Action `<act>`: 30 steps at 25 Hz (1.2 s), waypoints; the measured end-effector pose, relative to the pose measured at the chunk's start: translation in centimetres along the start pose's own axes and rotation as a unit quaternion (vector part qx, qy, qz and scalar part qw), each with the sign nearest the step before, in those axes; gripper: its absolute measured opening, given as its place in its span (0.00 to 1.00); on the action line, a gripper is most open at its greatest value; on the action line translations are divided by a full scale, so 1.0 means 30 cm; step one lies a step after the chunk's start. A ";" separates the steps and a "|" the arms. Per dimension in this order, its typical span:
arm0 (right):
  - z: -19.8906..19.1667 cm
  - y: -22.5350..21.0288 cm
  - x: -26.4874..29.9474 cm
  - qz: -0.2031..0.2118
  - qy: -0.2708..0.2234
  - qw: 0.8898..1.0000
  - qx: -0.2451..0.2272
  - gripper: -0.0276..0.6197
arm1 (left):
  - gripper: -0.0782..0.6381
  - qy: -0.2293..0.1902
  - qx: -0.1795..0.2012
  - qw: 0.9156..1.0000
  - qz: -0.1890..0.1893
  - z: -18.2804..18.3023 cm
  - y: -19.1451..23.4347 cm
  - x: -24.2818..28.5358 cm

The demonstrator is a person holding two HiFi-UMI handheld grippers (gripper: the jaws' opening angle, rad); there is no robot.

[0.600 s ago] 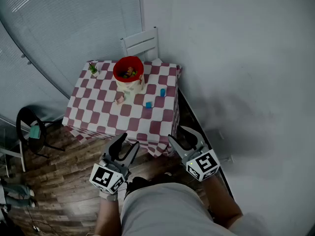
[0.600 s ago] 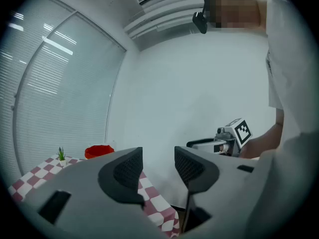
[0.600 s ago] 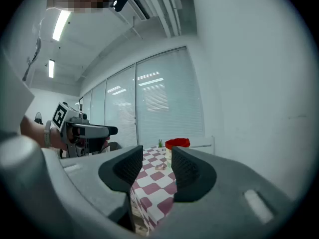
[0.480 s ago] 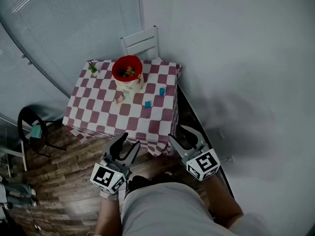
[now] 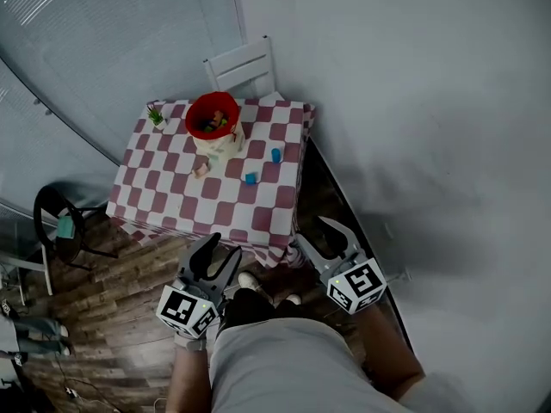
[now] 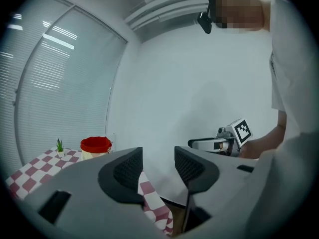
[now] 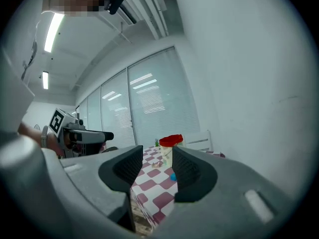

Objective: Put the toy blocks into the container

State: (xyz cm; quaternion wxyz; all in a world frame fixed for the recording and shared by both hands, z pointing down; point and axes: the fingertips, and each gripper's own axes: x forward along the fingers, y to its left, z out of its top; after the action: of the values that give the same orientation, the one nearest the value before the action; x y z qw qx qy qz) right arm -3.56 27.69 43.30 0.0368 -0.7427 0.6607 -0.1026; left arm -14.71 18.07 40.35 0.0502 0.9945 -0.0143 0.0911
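A small blue toy block point(image 5: 250, 178), another blue block point(image 5: 275, 155) and a pale pink block point(image 5: 201, 171) lie on the red-and-white checked tablecloth point(image 5: 172, 205), near the red-rimmed cream container point(image 5: 213, 132). They are probably light, rigid and smooth, so pinch them across opposite flat faces. The left gripper point(image 5: 217, 255) and right gripper point(image 5: 325, 241) hang spread and empty, well short of the table.

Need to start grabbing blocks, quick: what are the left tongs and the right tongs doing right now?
Left tongs: open, nothing between the jaws.
Right tongs: open, nothing between the jaws.
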 end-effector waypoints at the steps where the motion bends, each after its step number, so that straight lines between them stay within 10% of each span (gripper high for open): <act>1: -0.006 -0.016 0.007 -0.004 0.003 1.000 0.003 0.32 | 0.36 0.001 -0.003 1.000 -0.001 -0.005 0.009 0.014; 30: -0.072 -0.451 0.786 0.023 0.180 0.982 -0.046 0.32 | 0.36 0.013 -0.112 0.992 0.055 -0.067 0.664 0.390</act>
State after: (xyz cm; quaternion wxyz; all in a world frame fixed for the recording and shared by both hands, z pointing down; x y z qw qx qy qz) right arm 11.68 6.22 50.42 -0.1145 -0.6977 0.6773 -0.2033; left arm -4.32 -1.76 46.39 0.1561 0.9791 -0.0781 0.1042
